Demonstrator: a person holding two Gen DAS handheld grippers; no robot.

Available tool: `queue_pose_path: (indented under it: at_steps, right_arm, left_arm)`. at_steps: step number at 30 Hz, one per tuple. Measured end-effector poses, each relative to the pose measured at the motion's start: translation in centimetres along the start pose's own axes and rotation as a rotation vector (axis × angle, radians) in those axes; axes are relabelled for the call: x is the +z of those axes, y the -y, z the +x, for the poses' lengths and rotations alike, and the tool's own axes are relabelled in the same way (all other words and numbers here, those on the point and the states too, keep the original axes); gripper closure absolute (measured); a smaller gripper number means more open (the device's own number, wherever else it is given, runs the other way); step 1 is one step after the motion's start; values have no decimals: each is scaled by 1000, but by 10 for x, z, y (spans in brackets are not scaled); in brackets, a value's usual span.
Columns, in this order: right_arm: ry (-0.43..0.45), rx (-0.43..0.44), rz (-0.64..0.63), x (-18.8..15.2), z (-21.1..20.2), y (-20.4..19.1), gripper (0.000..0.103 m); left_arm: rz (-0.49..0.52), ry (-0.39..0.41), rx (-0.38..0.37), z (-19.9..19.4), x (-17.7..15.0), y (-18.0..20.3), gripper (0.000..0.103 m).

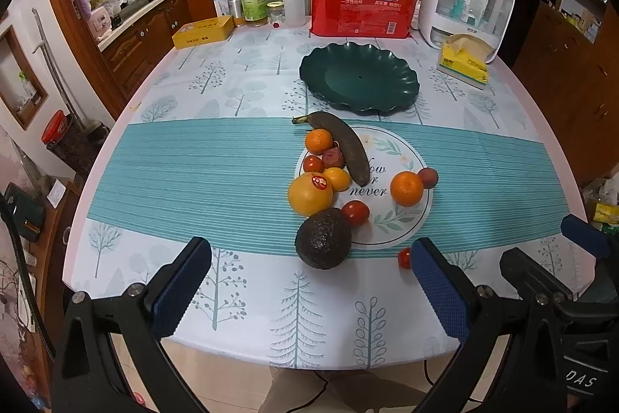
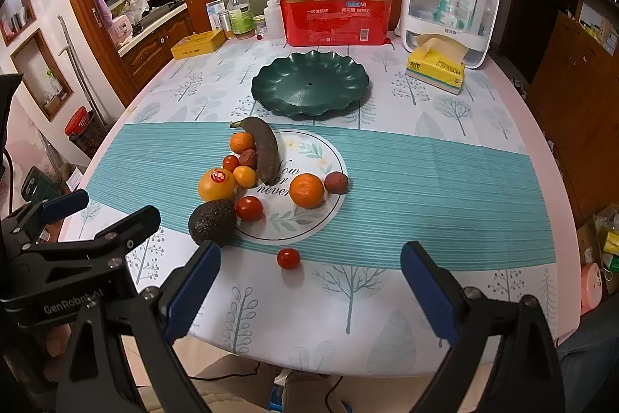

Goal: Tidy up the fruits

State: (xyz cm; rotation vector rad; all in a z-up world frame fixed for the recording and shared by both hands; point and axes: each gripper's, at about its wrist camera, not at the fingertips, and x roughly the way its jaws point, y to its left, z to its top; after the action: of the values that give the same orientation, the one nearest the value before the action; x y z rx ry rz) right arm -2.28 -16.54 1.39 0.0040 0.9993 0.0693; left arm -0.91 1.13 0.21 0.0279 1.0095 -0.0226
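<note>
Both grippers hang over the near table edge, above the tree-print cloth, side by side. Left gripper [image 1: 309,281]: blue-padded jaws spread wide, nothing between them. Right gripper [image 2: 309,293]: same, wide apart and empty. Judgement: start posture, no fruit moved yet.

Nearest item: small red cherry tomato [image 2: 288,258], alone on the edge of the teal striped runner [image 2: 445,188], apart from the cluster. It sits roughly on the right gripper's centre line, so probably the easy first pick for that side.

Next: dark, rough-skinned avocado [image 1: 323,239], centred ahead of the left gripper. Just behind it, a large yellow-orange grapefruit with a red sticker [image 1: 310,193] and a second red tomato [image 1: 355,213].

Further on, over the white round printed mat [image 1: 402,219]: round orange mandarin [image 1: 406,188] with a reddish-brown lychee-like fruit [image 1: 428,177] touching or just beside it; cannot tell which. An overripe brown banana [image 1: 348,149] lies diagonally, smaller citrus and red fruits bunched at its left.

Beyond the runner: dark green scalloped plastic plate [image 1: 406,80], bare. Likely the destination, given it is empty and nearest the fruit.

Far edge: red packet of paper cups [image 1: 359,14], yellow tissue box [image 1: 462,64].
</note>
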Motion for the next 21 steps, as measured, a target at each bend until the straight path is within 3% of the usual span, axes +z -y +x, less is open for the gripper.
queue_pose_path:
  at_steps: [21]
  right_arm:
    - [-6, 17, -13, 6, 12, -7, 9]
  left_arm:
    - [-7, -12, 2, 6, 3, -6, 1]
